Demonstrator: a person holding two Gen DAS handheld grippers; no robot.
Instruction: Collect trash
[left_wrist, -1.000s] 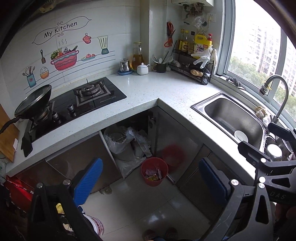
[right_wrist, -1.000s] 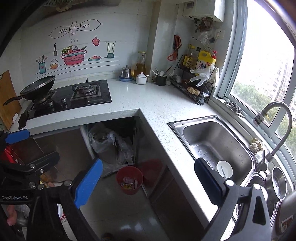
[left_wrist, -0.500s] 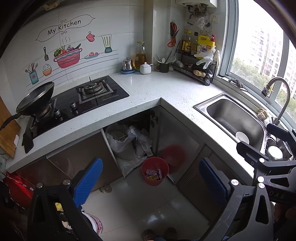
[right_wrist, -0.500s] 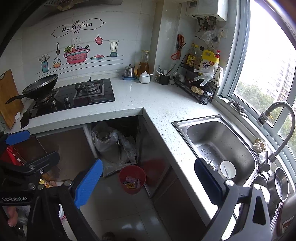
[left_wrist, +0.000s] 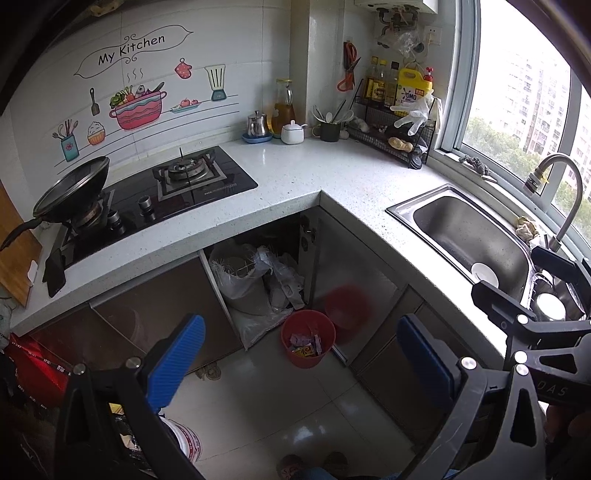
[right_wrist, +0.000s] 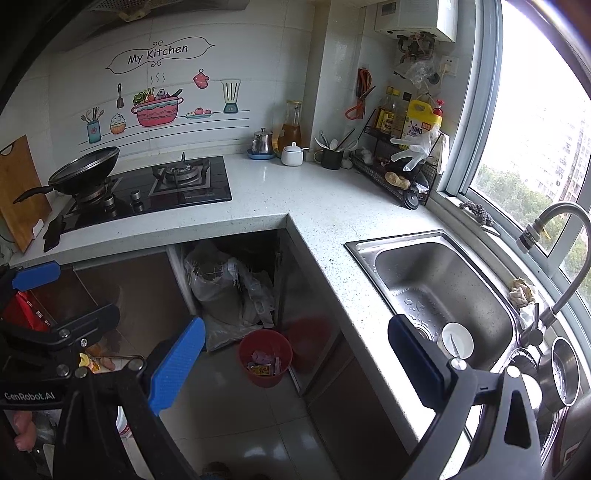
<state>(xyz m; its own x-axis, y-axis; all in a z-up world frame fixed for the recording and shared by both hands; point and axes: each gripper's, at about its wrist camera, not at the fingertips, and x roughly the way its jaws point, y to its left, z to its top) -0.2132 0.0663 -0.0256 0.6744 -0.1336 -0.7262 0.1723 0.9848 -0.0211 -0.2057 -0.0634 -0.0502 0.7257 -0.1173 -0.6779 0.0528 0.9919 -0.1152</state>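
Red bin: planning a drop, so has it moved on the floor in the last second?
No. The red bin still stands just in front of the white bags in the open cabinet, as before.

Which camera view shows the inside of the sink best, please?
The right wrist view: the sink basin, drain and white bowl show clearly. In the left wrist view the sink is farther off and partly hidden.

We are seeing a red bin (left_wrist: 308, 338) (right_wrist: 265, 357) standing upright and open on the grey tiled floor, just before the corner cabinet and beside pale bags (left_wrist: 255, 280), holding crumpled wrappers (left_wrist: 306, 345) (right_wrist: 263, 363) in purple, yellow and orange.
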